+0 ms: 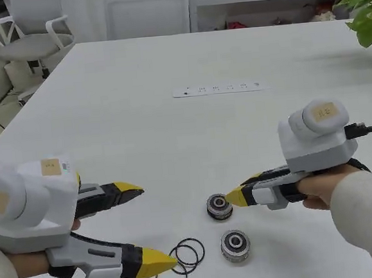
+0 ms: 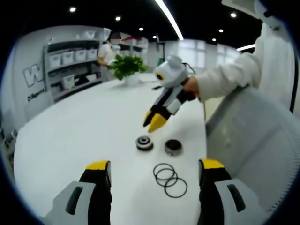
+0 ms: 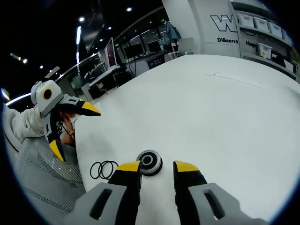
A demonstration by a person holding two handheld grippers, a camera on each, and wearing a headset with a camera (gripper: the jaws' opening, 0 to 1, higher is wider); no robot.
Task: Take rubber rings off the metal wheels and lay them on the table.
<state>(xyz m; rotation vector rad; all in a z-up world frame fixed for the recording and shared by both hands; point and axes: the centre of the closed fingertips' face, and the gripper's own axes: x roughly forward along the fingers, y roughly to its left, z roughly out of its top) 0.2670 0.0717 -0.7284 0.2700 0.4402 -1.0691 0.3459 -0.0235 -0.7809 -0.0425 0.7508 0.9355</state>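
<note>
Shiny metal wheels [image 1: 219, 206], thin black rubber rings [image 1: 185, 255], matt white table [image 1: 173, 133].

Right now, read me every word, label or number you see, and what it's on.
"W": big letter on the wall.
"Dill...ent", "Hap...": smaller wall words below it, partly blurred, second cut off.
Stickers on the left gripper and right gripper: too small to read.
Strip on the table: too small to read.
</note>
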